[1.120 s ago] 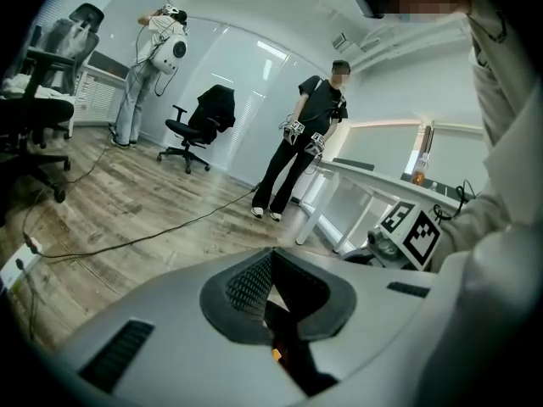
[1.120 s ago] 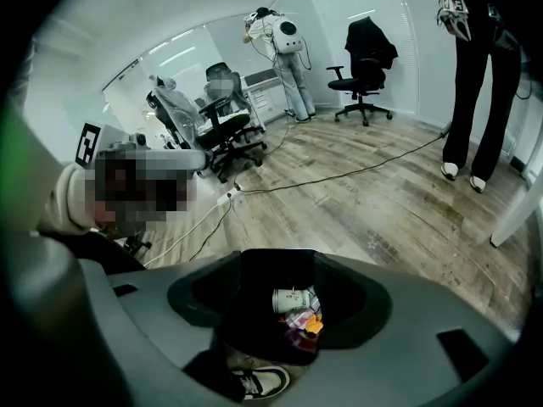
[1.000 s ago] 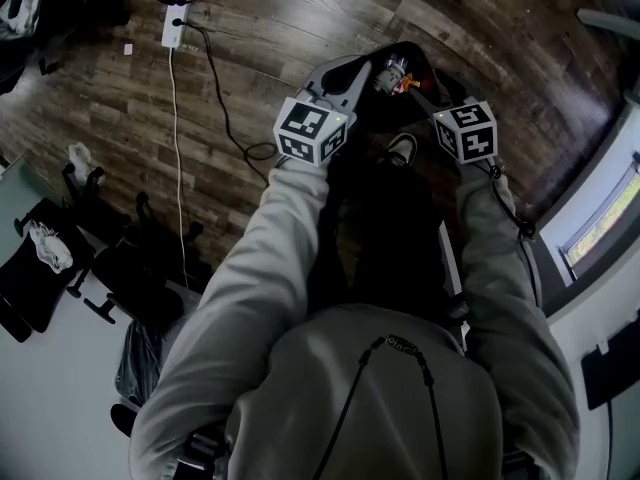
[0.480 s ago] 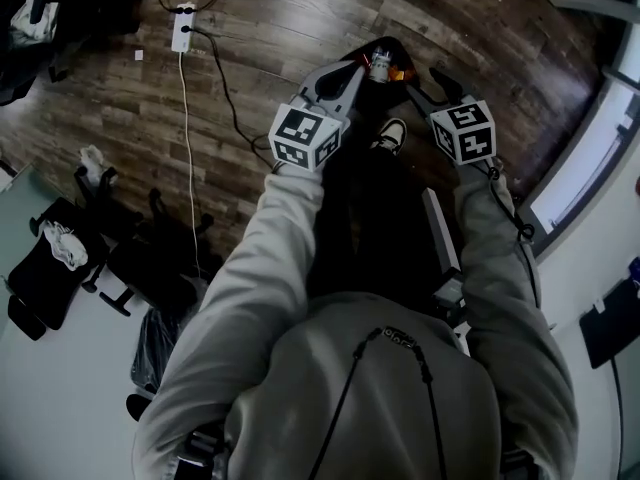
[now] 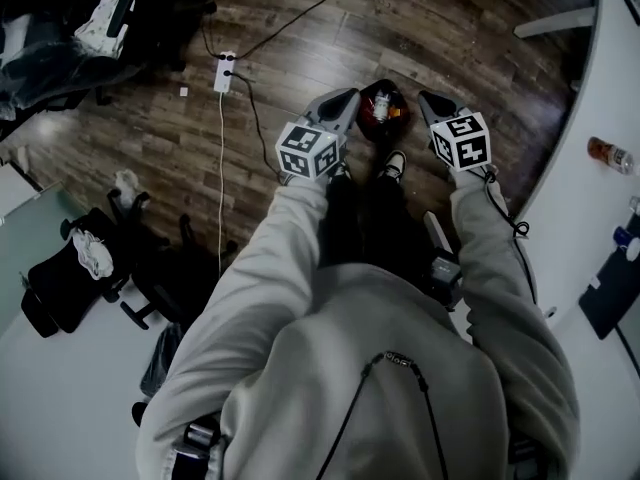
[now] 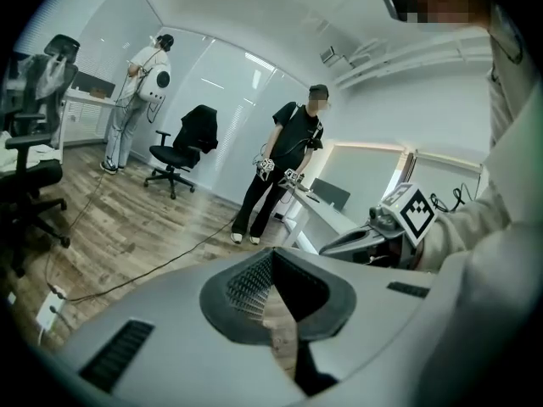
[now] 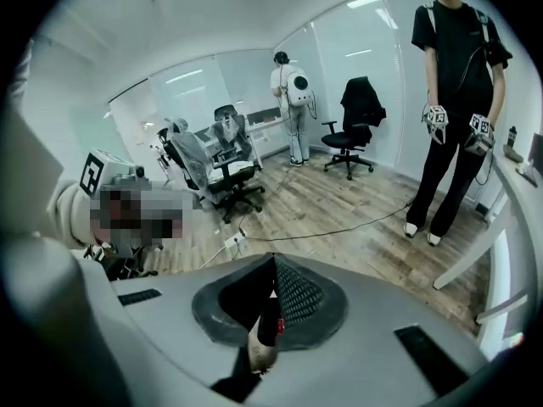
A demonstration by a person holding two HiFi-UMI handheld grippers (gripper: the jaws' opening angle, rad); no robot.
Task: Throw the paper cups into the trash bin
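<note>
The trash bin, round and dark, stands on the wood floor far below, between my two grippers in the head view. Small whitish and orange things lie inside it; I cannot make out single paper cups. My left gripper is held left of the bin and high above it, shut and empty. On the bin's right, my right gripper is at the same height. Its jaws have just closed, and the pads meet with nothing between them. A shoe shows just below the bin.
A power strip with a cable lies on the floor at the left. Office chairs stand at lower left, and a white desk with a bottle runs along the right. Other people stand in the room.
Both grippers have risen well clear of the bin, which now looks smaller and farther below. More of the floor and the desk has come into the head view.
</note>
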